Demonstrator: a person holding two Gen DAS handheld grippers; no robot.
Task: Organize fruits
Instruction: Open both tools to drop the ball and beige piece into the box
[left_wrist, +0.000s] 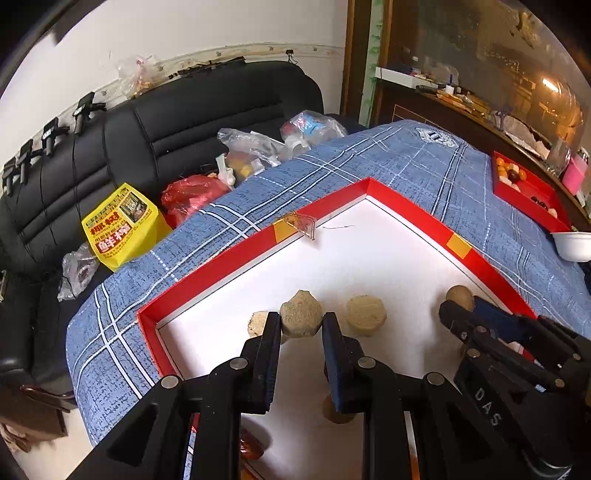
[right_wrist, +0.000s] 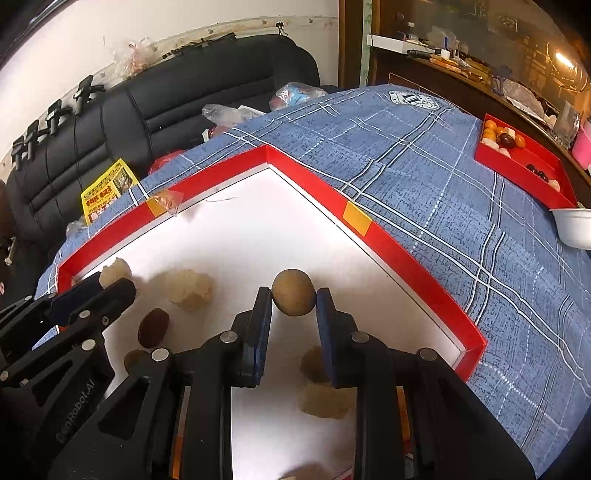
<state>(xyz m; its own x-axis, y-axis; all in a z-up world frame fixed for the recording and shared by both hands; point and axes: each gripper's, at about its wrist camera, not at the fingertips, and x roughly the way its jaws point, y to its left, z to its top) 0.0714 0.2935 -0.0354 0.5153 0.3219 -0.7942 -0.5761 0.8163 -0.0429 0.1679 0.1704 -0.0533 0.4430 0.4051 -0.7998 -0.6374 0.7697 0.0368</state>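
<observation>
Left gripper (left_wrist: 301, 326) fingers pinch pale, rough, faceted fruit chunk (left_wrist: 301, 314) at tips: light, crumbly, squeeze gently; right gripper (right_wrist: 294, 301) fingers clamp smooth brown round fruit (right_wrist: 294, 297) across widest part: firm, may roll out

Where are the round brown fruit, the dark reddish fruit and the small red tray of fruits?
Round brown fruit (right_wrist: 293, 297): right wrist view, middle of its front.
Dark reddish fruit (right_wrist: 153, 328): right wrist view, centre of its top.
Small red tray (right_wrist: 532, 182): right wrist view, bare red floor.
</observation>
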